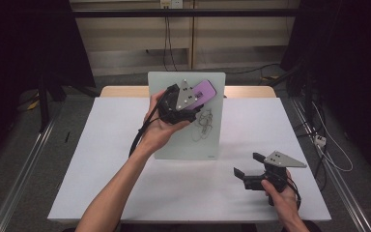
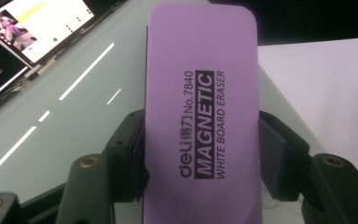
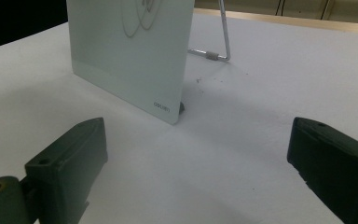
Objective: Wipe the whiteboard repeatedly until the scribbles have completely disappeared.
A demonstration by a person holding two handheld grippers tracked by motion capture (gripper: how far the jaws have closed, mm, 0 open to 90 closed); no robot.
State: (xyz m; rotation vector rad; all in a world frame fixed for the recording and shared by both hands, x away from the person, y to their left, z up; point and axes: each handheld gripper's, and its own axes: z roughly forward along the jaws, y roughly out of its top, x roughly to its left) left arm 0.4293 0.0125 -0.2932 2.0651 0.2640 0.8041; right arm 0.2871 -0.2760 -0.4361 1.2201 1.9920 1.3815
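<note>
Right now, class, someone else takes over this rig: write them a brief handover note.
Left gripper: shut on the purple eraser, held over the upper part of the whiteboard.
Right gripper: open, holding nothing, low over the white table, to the right of the board.
Done: eraser picked up.
Left: the black scribble is on the board, not yet wiped; the board stands propped on its wire stand.

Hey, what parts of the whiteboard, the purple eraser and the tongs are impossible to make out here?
- Scribble on the whiteboard: high view, partly covered by the left tongs; too small to read.
- Eraser: left gripper view, its lower end is cut off by the bottom edge; its wiping face is turned away.
- Whiteboard top: right gripper view, cut off by the upper edge.
- Right tongs: tips cut off there.
</note>
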